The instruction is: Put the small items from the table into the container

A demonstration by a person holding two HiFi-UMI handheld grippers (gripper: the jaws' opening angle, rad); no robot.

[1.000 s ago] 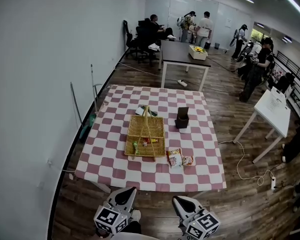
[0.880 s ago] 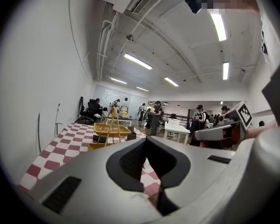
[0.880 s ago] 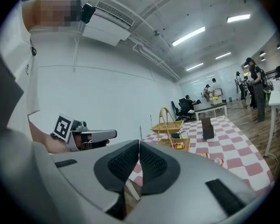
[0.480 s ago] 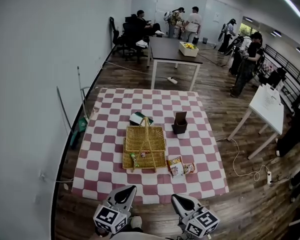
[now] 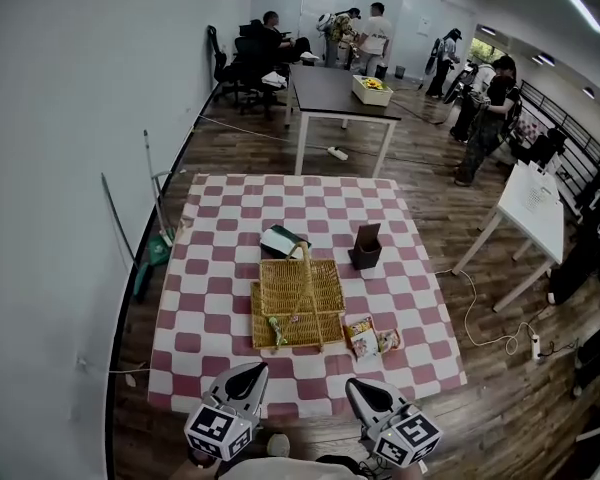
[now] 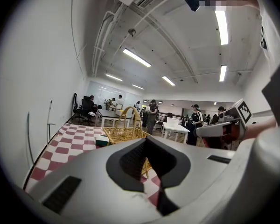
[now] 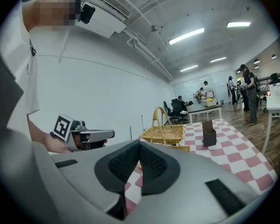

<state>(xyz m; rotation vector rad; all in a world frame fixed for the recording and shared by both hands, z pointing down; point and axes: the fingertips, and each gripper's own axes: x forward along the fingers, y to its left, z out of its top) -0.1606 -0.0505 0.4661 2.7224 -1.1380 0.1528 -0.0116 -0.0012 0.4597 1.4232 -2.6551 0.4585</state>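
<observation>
Snack packets (image 5: pixel 370 339) lie on the checked tablecloth (image 5: pixel 210 268), just beside the near right corner of the wicker basket (image 5: pixel 297 303), which already holds a few items. Risk, as judged: the packets overlap, so one pinch may lift two or push one toward the near edge. Left gripper (image 5: pixel 250 370) and right gripper (image 5: pixel 359 387) — jaws pressed together, empty, short of the table.

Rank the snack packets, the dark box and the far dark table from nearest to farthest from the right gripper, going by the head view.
1. Snack packets, just ahead of the right gripper, near the table's front edge.
2. Dark box, mid-table, beyond the packets.
3. Dark table, far across the room.
</observation>
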